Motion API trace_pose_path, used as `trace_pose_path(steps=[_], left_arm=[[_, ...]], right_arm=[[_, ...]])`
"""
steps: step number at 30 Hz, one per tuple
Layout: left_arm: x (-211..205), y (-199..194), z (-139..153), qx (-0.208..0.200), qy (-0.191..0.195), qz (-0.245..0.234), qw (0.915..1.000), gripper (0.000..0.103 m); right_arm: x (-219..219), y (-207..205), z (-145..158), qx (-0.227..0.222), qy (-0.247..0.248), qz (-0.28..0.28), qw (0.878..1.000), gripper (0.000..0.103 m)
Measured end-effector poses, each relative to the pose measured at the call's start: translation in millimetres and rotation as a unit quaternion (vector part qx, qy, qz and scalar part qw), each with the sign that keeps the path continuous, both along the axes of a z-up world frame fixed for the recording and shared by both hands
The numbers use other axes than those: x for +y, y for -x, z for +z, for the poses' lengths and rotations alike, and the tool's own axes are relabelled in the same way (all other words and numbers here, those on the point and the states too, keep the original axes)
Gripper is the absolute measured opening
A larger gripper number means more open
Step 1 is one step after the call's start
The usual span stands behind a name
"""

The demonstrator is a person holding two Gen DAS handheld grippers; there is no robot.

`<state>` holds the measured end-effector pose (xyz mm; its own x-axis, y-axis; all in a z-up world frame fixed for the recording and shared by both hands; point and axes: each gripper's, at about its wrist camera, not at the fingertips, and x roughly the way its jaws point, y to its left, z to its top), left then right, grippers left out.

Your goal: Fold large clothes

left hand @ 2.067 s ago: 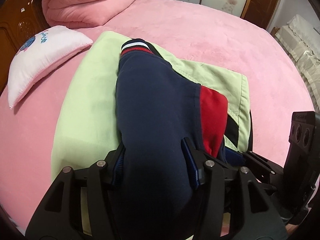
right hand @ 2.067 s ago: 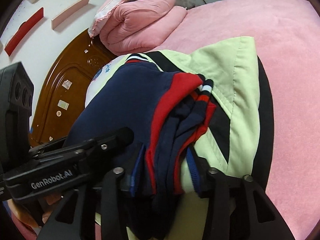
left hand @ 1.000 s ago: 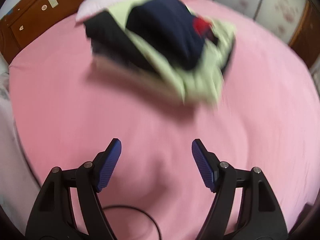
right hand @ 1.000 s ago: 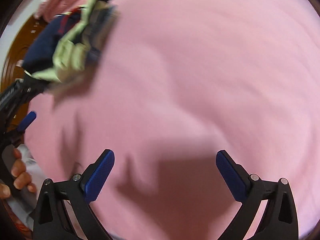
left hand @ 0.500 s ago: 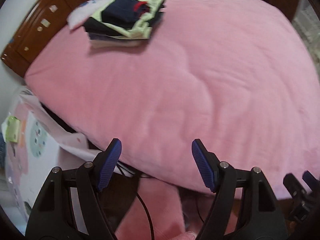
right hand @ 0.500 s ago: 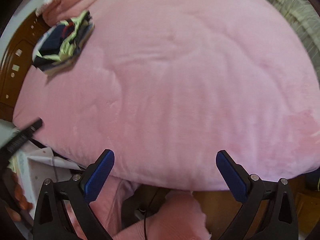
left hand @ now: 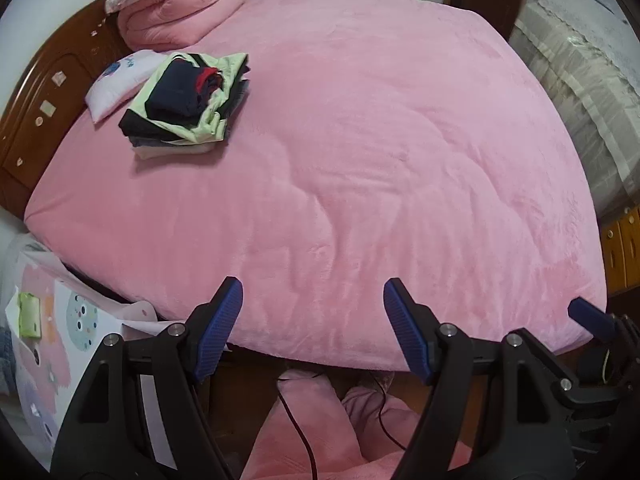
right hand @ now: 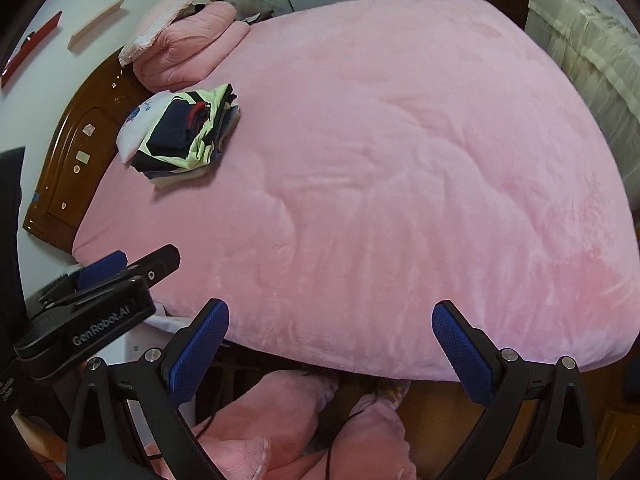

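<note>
A moment ago both my grippers were clamped on the navy top; now it sits folded on the stack of clothes [left hand: 184,108] at ten o'clock on the bed [left hand: 380,152], beside the pillow [left hand: 114,88], so I judge this garment done. My left gripper [left hand: 312,324] hangs back off the bed's near edge, fingers spread wide and empty; my right gripper [right hand: 328,344] has pulled back likewise, fingers apart, holding nothing

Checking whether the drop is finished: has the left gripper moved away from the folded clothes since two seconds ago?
Yes. The left gripper has let go and pulled back past the bed's near edge; the folded clothes lie far off beside the pillow.
</note>
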<state>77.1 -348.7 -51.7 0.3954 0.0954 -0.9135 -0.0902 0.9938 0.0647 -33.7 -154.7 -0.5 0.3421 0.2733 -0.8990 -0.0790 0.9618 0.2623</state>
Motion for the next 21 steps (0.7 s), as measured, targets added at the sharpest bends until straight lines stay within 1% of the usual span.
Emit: trace_pose_path(steps=[2,3,5,6,8,12,16,21], left_arm=[[0,3,1,0.004,0.003,0.001,1.0,0.071],[2,5,1,0.005,0.003,0.01,0.9999,0.071],[6,7,1,0.004,0.014,0.028,0.9995,0.071],[9,8,-1,0.002,0.018,0.034,0.9993,0.071],[10,8,3,-0.01,0.011,0.04,0.9991,0.071],[5,8,12,-0.031,0.001,0.04,0.9987,0.071],[-1,12,21,-0.05,-0.001,0.033,0.9982,0.073],[-7,16,25,-0.058,-0.001,0.026,0.998,0.077]], right_arm=[[5,-1,8,-0.008,0.006,0.005,1.0,0.103],[7,1,10,-0.011,0.009,0.007,1.0,0.103],[9,2,15,-0.013,0.014,0.016,1.0,0.103],[12,5,17,-0.012,0.02,0.02,1.0,0.103],[14,7,21,-0.014,0.029,0.02,0.999,0.103],[11,11,33,-0.031,0.043,0.02,0.998,0.103],[3,14,51,-0.045,0.039,0.017,0.998,0.103],[-9,16,61,-0.043,0.04,0.002,0.998,0.103]])
